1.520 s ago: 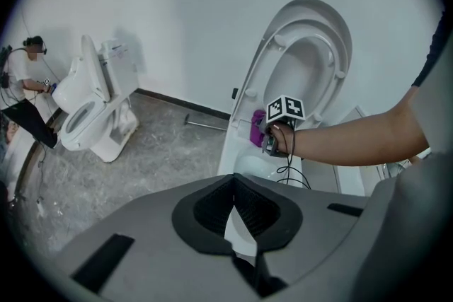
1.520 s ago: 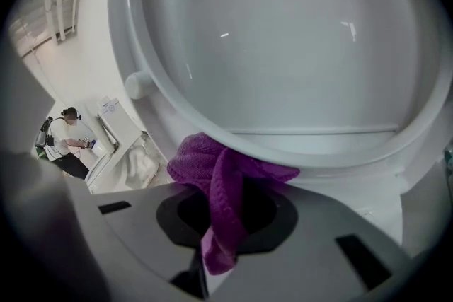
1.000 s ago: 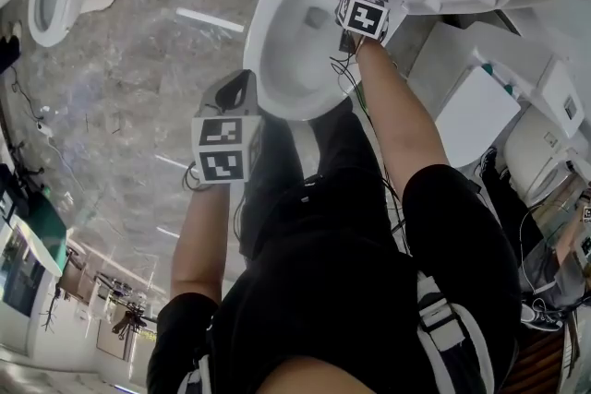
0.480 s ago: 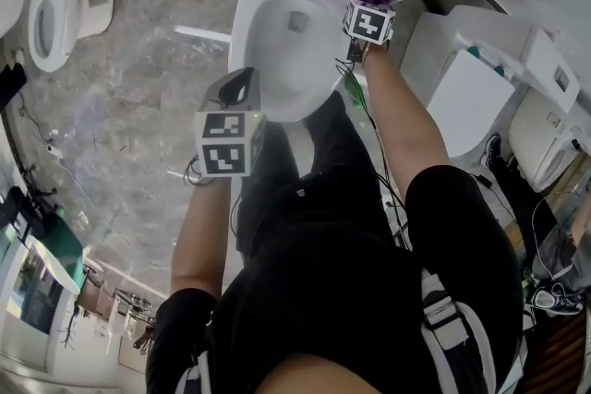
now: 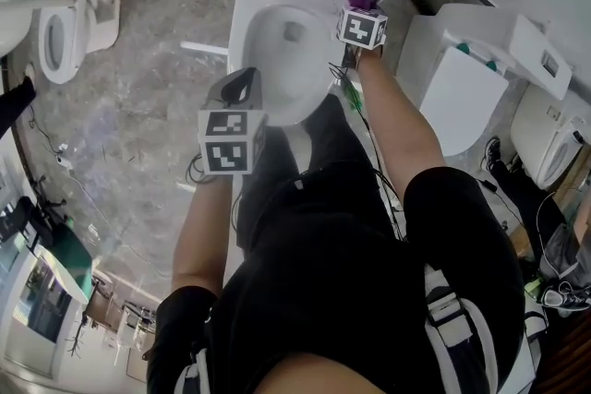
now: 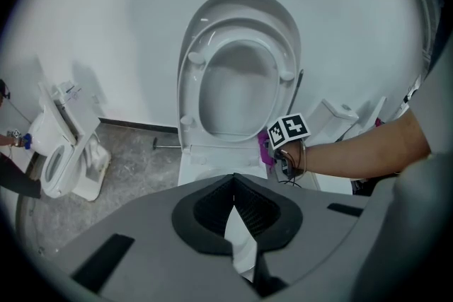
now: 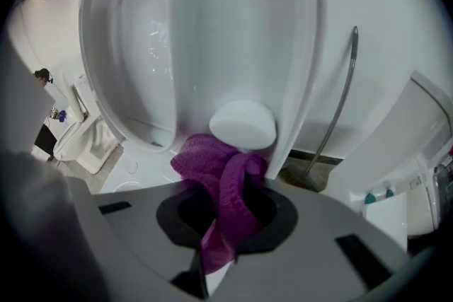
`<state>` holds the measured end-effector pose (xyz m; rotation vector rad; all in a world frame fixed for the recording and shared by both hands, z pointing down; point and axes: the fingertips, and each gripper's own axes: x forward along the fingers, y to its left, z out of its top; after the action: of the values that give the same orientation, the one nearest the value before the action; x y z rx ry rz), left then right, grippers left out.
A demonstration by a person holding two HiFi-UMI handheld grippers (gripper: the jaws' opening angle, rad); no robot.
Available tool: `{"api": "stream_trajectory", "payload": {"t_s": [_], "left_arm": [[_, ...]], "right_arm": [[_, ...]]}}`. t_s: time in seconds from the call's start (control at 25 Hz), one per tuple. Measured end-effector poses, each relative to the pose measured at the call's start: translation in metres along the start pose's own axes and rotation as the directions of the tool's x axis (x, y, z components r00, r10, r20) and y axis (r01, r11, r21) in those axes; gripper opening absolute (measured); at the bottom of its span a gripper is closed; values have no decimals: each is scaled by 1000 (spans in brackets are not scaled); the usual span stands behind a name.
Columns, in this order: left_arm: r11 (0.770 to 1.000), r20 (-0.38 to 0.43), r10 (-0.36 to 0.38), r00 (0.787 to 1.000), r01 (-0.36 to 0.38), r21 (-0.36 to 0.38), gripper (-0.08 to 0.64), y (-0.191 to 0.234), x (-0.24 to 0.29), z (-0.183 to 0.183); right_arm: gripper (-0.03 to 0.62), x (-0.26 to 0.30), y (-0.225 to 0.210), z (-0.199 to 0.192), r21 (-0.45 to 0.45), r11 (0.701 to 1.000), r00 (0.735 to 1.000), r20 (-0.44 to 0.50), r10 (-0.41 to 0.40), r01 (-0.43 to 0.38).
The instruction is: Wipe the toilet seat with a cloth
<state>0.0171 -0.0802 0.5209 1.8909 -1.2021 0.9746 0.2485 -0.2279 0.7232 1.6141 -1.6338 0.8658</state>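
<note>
Purple cloth [image 7: 219, 173] is being gripped by right gripper [image 7: 225, 223] at the raised toilet seat [image 7: 304, 53], lower centre of frame. Left gripper [image 6: 233, 219] is being held closed, empty. Wiping is judged underway, with most of the seat left.

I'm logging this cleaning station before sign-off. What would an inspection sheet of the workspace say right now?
Surface: toilet seat raised against the lid; bowl open below.
Job's things: purple cloth bunched close under the seat's white bumper.
Clutter: nothing seen on this toilet.
Grippers: right claw shut on the cloth; left claw shut, empty, held in front of the bowl.
Cables: black wires hang at the right wrist; a cable lies on the floor.
Surroundings: grey marbled floor, other toilets on both sides, a grey hose by the wall.
</note>
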Motion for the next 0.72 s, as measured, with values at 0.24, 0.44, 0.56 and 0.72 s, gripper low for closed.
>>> {"api": "stream_trajectory", "payload": {"t_s": [0.24, 0.44, 0.56, 0.72], "left_arm": [[1000, 16, -10, 1000, 10, 5, 8, -20, -19, 8], [1000, 24, -19, 1000, 19, 19, 8, -30, -33, 10], [1000, 31, -18, 999, 18, 25, 8, -34, -43, 14], [1000, 43, -16, 999, 15, 21, 8, -35, -51, 23]], "right_arm": [[54, -31, -6, 10, 18, 1000, 999, 32, 0, -1], [54, -61, -3, 12, -14, 999, 998, 62, 30, -29], [54, -84, -6, 19, 0, 1000, 996, 85, 30, -30], [54, -92, -17, 34, 25, 1000, 997, 78, 9, -11]]}}
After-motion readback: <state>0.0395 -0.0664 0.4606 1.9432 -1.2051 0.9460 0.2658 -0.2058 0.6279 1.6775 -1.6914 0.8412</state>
